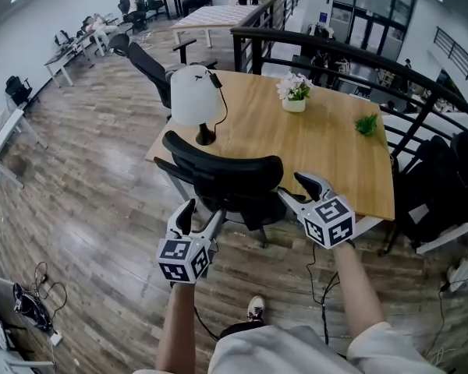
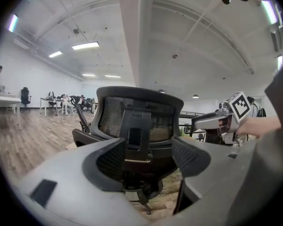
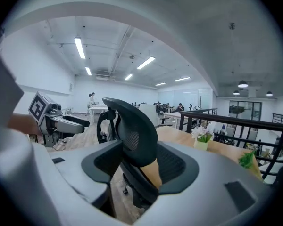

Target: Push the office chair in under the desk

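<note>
The chair (image 1: 226,174) stood pushed in at the desk's (image 1: 327,142) near edge, its back upright; a lamp (image 1: 195,96) and flowerpot (image 1: 294,92) sat on the desk. The left gripper (image 1: 203,210) and right gripper (image 1: 291,185) hung just behind the chair's back, one at each side; both had jaws wide apart and gripped nothing.

The chair (image 1: 226,179) back stands between the left gripper (image 1: 203,213) and right gripper (image 1: 296,187) at centre frame, just beside the tabletop (image 1: 327,146) edge. Bare floor (image 1: 93,178) lies open at left. A lamp (image 1: 193,94) blocks the tabletop's left corner; a railing (image 1: 374,57) bars the upper right.
</note>
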Available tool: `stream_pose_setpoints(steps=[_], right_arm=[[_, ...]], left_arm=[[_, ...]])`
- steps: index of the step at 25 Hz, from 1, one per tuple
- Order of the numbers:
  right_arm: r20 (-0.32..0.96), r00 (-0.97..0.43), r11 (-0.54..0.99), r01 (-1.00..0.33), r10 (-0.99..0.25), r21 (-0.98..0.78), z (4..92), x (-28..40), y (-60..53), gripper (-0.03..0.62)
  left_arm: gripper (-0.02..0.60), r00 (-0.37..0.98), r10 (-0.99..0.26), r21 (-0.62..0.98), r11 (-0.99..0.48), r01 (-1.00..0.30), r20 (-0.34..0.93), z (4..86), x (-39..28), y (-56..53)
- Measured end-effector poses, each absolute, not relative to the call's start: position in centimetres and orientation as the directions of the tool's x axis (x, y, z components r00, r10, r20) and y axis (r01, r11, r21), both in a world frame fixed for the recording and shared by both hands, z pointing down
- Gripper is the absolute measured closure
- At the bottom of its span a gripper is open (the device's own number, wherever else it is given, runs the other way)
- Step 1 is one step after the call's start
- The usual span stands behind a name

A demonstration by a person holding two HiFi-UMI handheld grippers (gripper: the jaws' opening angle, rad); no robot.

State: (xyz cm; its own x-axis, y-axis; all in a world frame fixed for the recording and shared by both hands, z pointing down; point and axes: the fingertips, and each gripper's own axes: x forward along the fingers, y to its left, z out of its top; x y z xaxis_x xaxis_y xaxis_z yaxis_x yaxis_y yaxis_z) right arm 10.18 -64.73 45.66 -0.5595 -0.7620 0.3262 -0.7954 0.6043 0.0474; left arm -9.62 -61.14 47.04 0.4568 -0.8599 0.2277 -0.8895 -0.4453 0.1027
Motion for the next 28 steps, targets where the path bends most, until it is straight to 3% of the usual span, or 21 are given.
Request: stream_pose_setpoints(steps=[15, 20, 28], right_arm=[[0.284, -0.511, 0.535, -0.845, -0.812, 0.01, 42.3, 14.3, -51.9, 0.382], [0.249, -0.516, 0.536, -0.844, -0.82, 0.017, 40.1, 14.7, -48.0, 0.401], [0.224, -0.493, 0.509, -0.86, -0.841, 0.019, 37.9, 15.5, -43.0, 0.436]], left_arm=[[0.282, 0.524, -0.833, 0.049, -0.524, -0.85, 0.179, 43.9, -6.3, -51.1], [0.355, 0.525, -0.837, 0.0, -0.531, -0.847, 0.153, 42.1, -5.2, -48.0], [0.414, 0.548, -0.828, -0.046, -0.556, -0.83, 0.123, 39.6, -3.0, -43.3]])
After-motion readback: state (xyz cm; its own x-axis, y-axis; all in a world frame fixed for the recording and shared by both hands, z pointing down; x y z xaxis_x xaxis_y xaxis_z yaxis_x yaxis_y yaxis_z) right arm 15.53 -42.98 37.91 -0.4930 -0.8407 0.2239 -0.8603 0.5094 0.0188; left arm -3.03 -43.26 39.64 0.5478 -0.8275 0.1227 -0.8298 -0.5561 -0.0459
